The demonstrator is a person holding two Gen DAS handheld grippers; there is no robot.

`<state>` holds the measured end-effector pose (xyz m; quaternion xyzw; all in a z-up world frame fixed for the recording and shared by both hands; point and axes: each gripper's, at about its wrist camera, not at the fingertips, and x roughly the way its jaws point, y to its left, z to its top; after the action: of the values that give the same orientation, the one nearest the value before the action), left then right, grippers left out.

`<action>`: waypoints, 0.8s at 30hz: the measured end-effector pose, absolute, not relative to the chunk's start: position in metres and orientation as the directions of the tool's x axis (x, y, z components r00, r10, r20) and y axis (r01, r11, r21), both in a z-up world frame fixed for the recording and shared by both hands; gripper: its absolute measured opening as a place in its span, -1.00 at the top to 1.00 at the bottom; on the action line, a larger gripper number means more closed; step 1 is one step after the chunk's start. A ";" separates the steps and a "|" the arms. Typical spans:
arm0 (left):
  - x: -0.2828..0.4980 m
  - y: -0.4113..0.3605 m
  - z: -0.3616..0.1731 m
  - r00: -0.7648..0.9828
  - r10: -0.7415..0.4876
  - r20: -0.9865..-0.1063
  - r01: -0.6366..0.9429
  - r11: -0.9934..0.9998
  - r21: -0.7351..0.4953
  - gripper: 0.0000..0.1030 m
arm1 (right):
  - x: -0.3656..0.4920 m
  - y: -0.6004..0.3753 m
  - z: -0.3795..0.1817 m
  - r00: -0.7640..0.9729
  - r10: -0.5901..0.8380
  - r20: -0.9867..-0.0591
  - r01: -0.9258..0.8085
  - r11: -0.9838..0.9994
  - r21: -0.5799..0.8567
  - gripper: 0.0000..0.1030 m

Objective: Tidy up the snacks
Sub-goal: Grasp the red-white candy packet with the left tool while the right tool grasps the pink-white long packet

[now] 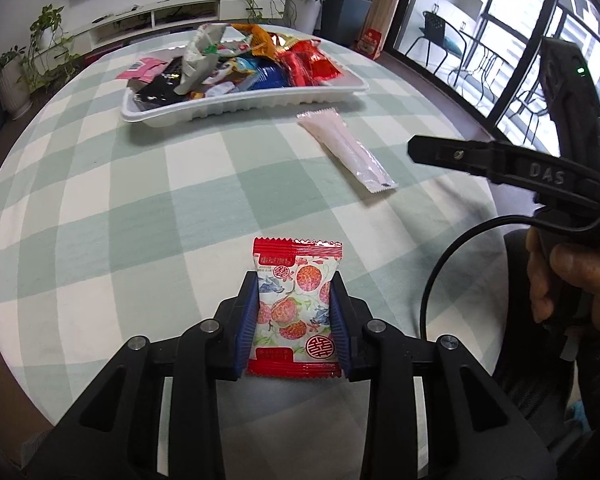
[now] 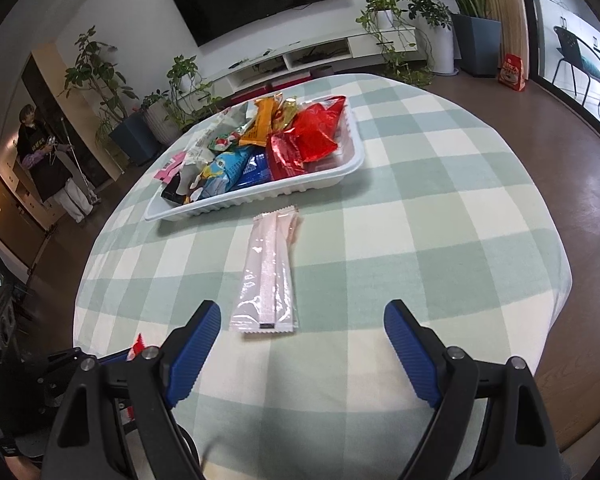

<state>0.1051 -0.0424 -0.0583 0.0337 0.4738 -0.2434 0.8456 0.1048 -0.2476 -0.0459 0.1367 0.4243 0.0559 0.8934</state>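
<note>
My left gripper (image 1: 294, 280) is shut on a red-and-white lychee-print snack packet (image 1: 296, 308), held between its blue pads just above the checked tablecloth. A long pale pink snack stick packet (image 1: 346, 148) lies on the cloth ahead to the right; in the right wrist view the stick packet (image 2: 268, 276) lies just ahead of my right gripper (image 2: 302, 312), which is open and empty. A white tray (image 1: 244, 108) piled with several mixed snack packets sits at the far side; the tray (image 2: 260, 196) also shows in the right wrist view.
The round table wears a green-and-white checked cloth (image 2: 420, 240). The right gripper body (image 1: 540, 168) and the hand holding it are at the right of the left wrist view. A person (image 2: 48, 160) stands far left. Plants and a TV stand line the wall.
</note>
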 end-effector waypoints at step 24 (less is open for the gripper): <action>0.104 -0.007 -0.057 0.458 -0.415 -0.786 0.387 0.889 -0.244 0.41 | 0.170 -0.178 -0.074 0.510 0.048 -0.859 -0.095 0.995 -0.001 0.10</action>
<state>0.1036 -0.0067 -0.0566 -0.0153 0.4644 -0.2349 0.8538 0.1696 -0.1785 -0.0743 -0.0238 0.4931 0.0413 0.8687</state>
